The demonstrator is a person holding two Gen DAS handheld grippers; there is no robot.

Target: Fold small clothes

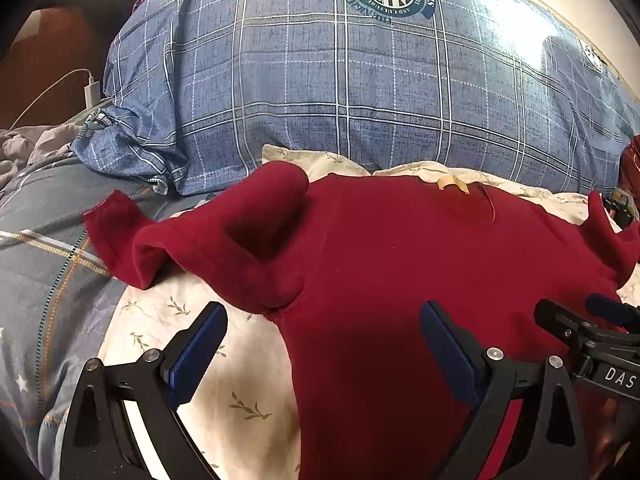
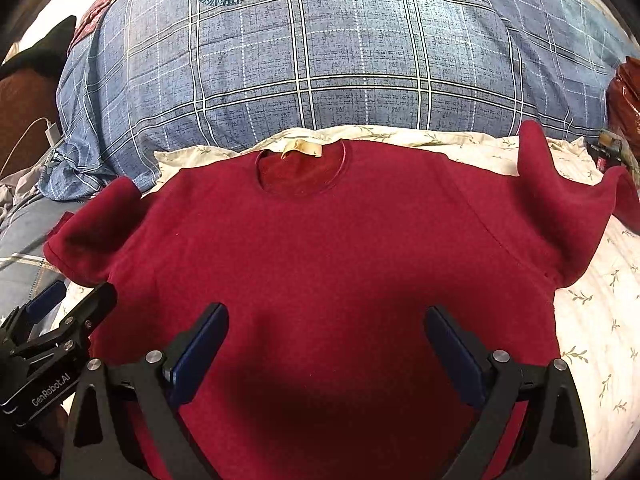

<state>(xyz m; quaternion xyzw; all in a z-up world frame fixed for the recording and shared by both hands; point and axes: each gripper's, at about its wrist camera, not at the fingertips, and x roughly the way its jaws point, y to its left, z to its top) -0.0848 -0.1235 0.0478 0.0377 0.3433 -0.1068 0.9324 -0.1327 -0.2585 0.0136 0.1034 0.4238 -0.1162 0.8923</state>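
A dark red short-sleeved sweater (image 2: 320, 248) lies spread flat on a cream leaf-print cloth (image 2: 592, 320), neck hole and tan label (image 2: 302, 147) at the far side. Both sleeves stand crumpled: the left one (image 1: 240, 232) bunched up, the right one (image 2: 560, 200) peaked. My left gripper (image 1: 324, 344) is open, empty, over the sweater's left side near the armpit. My right gripper (image 2: 326, 348) is open, empty, over the sweater's lower middle. Each gripper shows in the other's view: the right gripper (image 1: 588, 324), the left gripper (image 2: 72, 304).
A big blue plaid pillow (image 2: 320, 60) lies just behind the sweater. A grey-blue plaid quilt (image 1: 48, 248) lies to the left. A white charger and cable (image 1: 90, 90) sit at far left. A red shiny bag (image 2: 624, 100) lies at far right.
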